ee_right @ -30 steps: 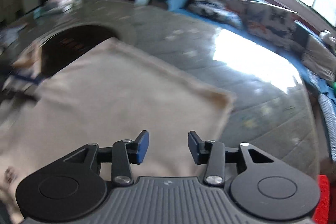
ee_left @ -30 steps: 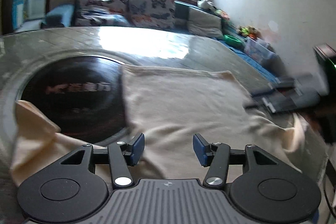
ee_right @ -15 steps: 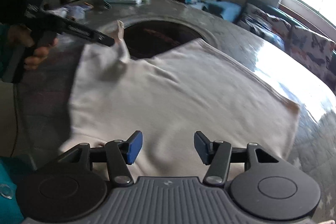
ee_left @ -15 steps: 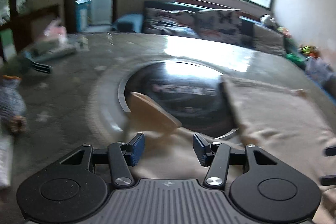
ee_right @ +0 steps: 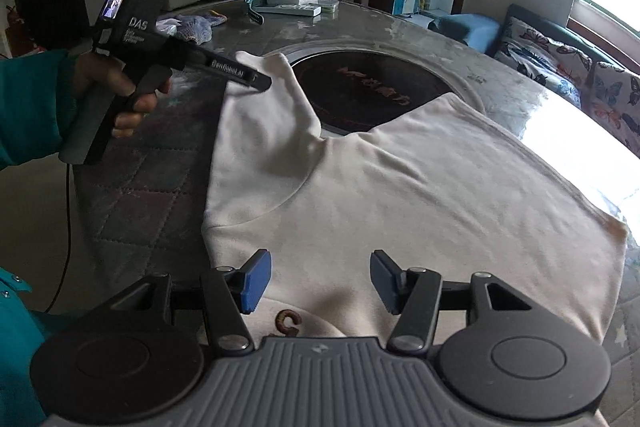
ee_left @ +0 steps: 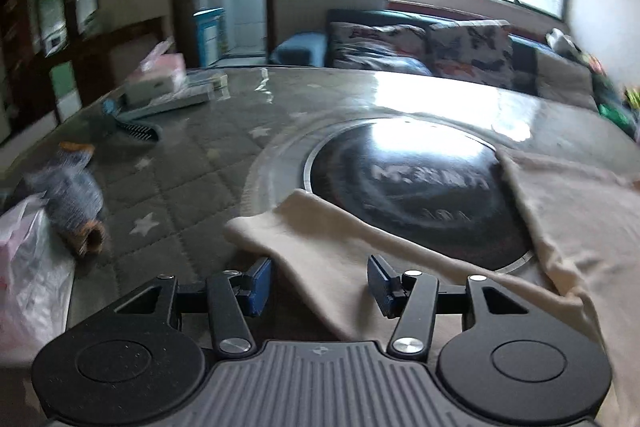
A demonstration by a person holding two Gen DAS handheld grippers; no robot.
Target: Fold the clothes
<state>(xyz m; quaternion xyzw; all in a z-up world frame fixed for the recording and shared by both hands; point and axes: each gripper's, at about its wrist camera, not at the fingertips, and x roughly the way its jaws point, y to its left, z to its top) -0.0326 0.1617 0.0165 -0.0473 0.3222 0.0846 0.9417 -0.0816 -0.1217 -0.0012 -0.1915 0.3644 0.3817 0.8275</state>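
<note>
Since a second ago the left claw [ee_left: 318, 285] has swung left to the cream shirt's [ee_right: 400, 195] sleeve [ee_left: 320, 227] spread on the tabletop [ee_left: 192, 163] just ahead, both claws gaping empty, seemingly poised to pinch and fold it inward.

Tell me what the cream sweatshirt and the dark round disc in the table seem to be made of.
Cream sweatshirt: looks like soft, matte knit fabric, probably cotton fleece; it drapes in loose folds and shows no shine. Dark round disc: appears to be black glass or ceramic with a glossy finish, since it mirrors the window light; a thin metallic-looking ring edges it.
</note>
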